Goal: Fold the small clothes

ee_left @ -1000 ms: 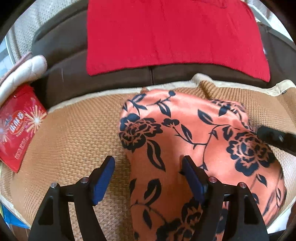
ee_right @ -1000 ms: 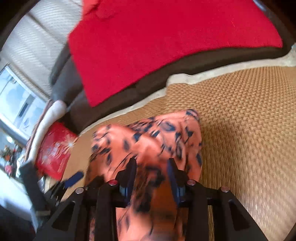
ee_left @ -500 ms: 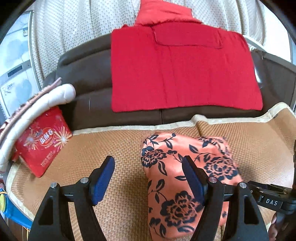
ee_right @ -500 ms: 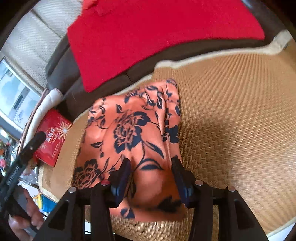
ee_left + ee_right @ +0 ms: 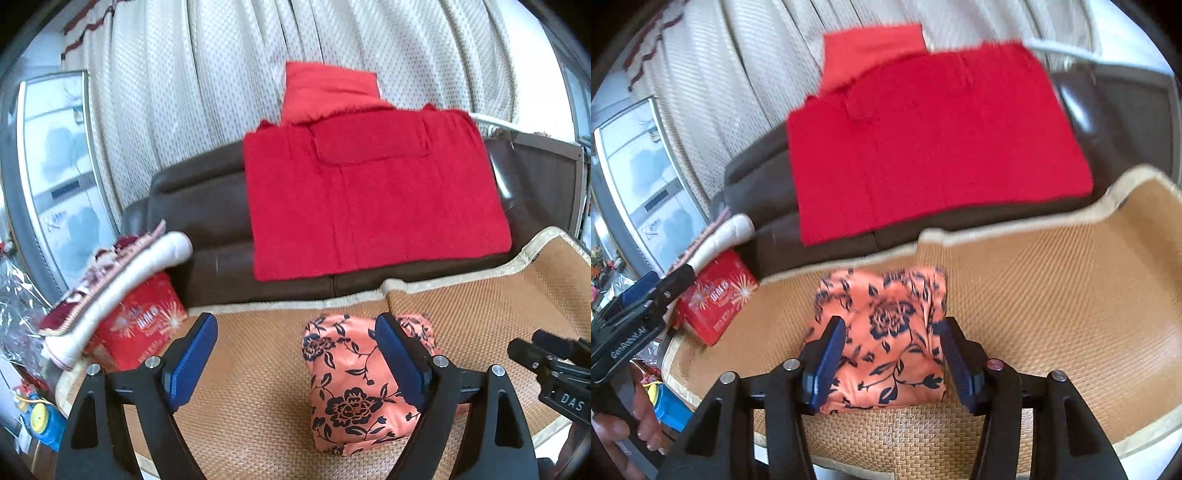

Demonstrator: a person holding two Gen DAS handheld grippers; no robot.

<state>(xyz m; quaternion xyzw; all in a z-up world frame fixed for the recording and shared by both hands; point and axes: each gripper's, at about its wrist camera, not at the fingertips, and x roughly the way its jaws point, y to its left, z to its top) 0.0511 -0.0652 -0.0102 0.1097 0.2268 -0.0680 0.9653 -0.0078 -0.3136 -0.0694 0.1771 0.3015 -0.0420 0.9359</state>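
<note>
Above the woven mat (image 5: 480,314), we hold our left gripper (image 5: 295,362) and right gripper (image 5: 892,360) raised, jaws wide, over the folded floral garment (image 5: 886,332), touching nothing.

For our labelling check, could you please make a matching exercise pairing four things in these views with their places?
1. floral garment
2. red cloth
3. red packet
4. left gripper

A. draped over the sofa back
B. open above the mat, holding nothing
C. folded on the woven mat
D. at the mat's left edge, under a white roll

Pairs: 1-C, 2-A, 3-D, 4-B
</note>
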